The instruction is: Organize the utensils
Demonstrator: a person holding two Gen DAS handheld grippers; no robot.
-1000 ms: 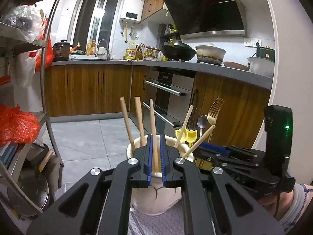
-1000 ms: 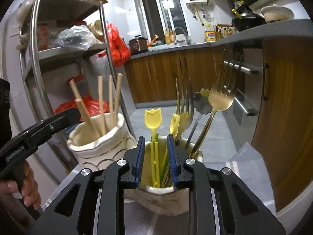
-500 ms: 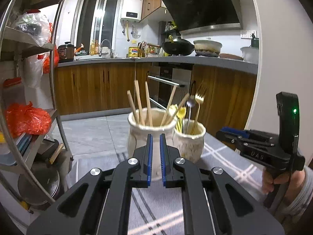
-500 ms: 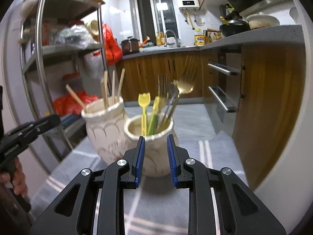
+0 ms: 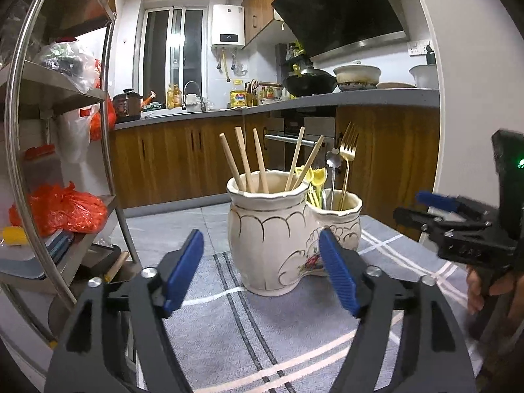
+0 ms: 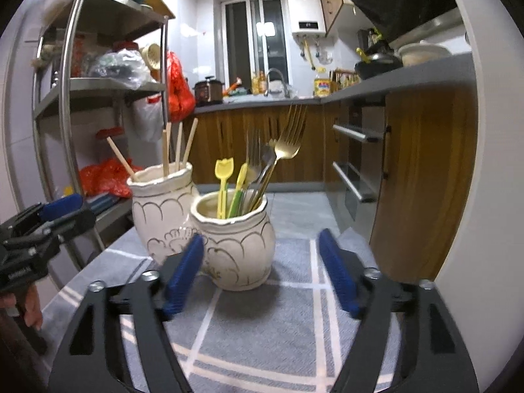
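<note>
Two cream ceramic jars stand side by side on a grey checked cloth (image 5: 294,334). The taller jar (image 5: 268,235) holds several wooden chopsticks (image 5: 244,159). The shorter jar (image 6: 234,239) holds a gold fork (image 6: 288,144), a silver spoon and yellow plastic picks (image 6: 223,177). My left gripper (image 5: 262,273) hangs just short of the taller jar, its jaws opening wide, nothing between them. In front of the shorter jar my right gripper (image 6: 262,273) is opening too, with nothing in it. Each gripper shows at the other view's edge, the right gripper (image 5: 465,226) and the left gripper (image 6: 36,226).
A metal shelf rack (image 5: 62,150) with red bags (image 5: 62,209) stands close on the left. Wooden cabinets (image 5: 170,160) and an oven (image 6: 357,160) lie beyond the table's far edge. A white wall (image 6: 484,196) is at the right. A hand (image 5: 478,288) holds the right gripper.
Both grippers drew back from the jars, leaving a chopstick and a yellow pick standing in them. Their jaws then went from nearly shut to wide apart.
</note>
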